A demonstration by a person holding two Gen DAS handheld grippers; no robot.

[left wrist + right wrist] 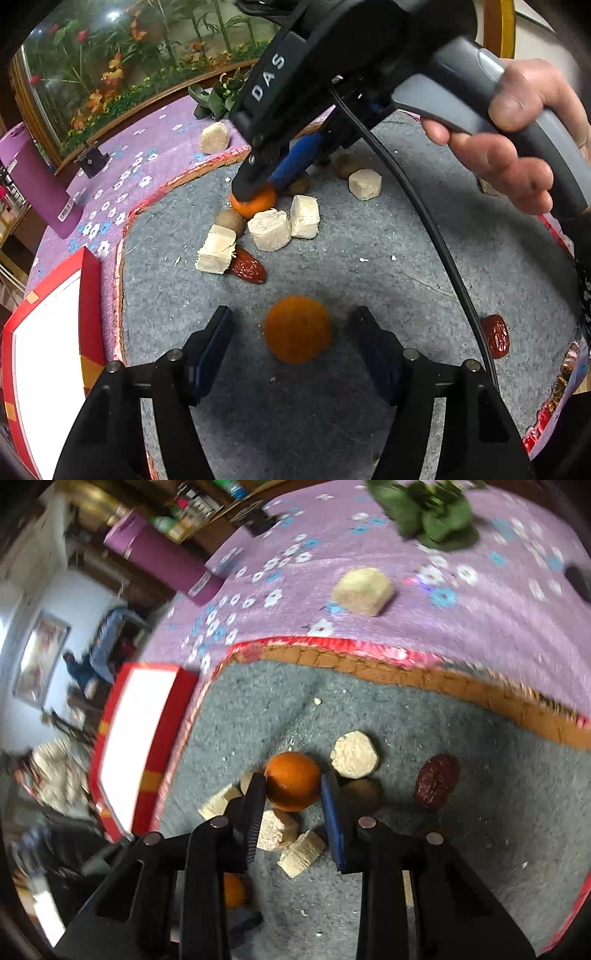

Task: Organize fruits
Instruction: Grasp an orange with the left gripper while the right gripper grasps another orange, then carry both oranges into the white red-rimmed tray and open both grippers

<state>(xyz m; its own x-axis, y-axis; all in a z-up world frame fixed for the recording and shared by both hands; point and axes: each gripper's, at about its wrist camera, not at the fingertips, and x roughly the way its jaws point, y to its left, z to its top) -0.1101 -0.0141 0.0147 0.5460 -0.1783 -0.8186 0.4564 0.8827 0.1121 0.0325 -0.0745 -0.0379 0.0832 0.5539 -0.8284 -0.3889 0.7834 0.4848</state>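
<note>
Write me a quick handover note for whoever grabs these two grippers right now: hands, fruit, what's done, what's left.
Left gripper: open, fingers either side of the near orange on the grey mat, not gripping.
Right gripper: fingers around the far orange in the pile; whether they are clamped is unclear.
Around that orange: beige blocks, small brown fruits and a red date. Another red date lies apart to the right; one beige block is on the purple cloth.
Done: nothing visibly sorted.
Left: both oranges, dates, brown fruits. The red box at left may be the destination.
</note>
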